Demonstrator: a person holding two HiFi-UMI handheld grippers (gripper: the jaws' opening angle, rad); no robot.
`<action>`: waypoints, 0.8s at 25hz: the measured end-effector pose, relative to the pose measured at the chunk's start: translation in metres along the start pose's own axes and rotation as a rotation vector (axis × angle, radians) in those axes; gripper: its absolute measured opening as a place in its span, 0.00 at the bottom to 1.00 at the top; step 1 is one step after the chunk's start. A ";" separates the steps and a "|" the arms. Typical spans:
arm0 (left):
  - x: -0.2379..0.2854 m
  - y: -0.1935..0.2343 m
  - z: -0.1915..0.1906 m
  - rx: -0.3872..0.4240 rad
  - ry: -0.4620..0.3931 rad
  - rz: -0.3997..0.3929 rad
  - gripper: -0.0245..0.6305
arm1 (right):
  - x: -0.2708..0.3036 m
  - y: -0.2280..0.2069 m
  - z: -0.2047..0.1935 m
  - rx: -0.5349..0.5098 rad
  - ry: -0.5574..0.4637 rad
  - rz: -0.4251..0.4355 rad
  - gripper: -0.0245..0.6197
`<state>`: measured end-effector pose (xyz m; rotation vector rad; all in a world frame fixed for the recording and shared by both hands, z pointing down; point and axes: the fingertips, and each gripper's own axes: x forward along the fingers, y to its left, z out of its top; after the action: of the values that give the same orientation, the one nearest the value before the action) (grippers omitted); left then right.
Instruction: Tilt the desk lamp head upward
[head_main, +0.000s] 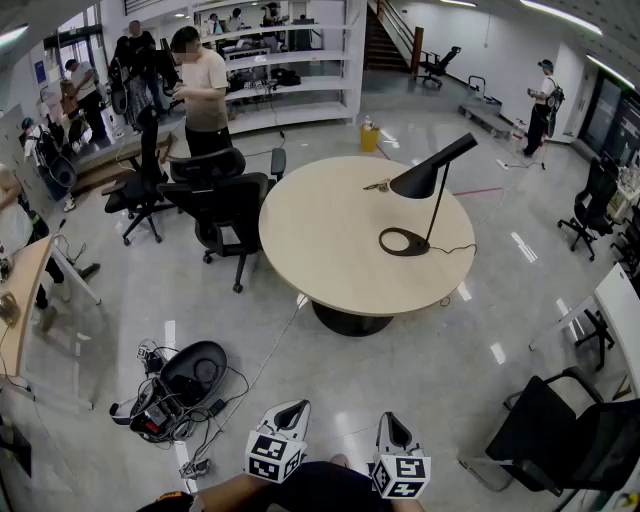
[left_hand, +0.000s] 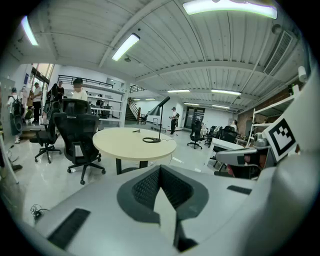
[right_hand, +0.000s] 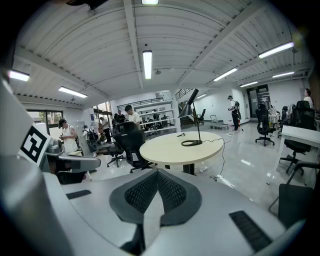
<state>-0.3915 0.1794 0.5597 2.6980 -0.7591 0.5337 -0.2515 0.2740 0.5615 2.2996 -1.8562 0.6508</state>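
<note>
A slim black desk lamp (head_main: 424, 180) stands right of centre in the frame, on the round pale-wood worktop (head_main: 320, 240). Its cone head seems to slope down toward the left. At bottom centre are the left tongs (head_main: 296, 408) and right tongs (head_main: 389, 420) — both closed, gripping nothing — well apart from the lamp.

The grey right gripper (right_hand: 157, 186) has its jaws together, empty; well beyond, a slim black desk lamp (right_hand: 189, 108) stands on a round beige table (right_hand: 167, 150).
</note>
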 end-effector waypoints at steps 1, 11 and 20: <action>0.006 -0.010 0.001 0.000 -0.003 0.001 0.11 | -0.003 -0.011 0.001 0.000 -0.003 0.000 0.06; 0.057 -0.072 0.023 0.010 -0.038 0.010 0.11 | -0.018 -0.100 0.026 0.005 -0.067 -0.014 0.06; 0.115 -0.072 0.052 0.036 -0.053 -0.026 0.11 | 0.014 -0.136 0.040 0.038 -0.094 -0.048 0.06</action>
<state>-0.2475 0.1687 0.5495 2.7610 -0.7343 0.4756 -0.1098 0.2803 0.5550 2.4305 -1.8365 0.5871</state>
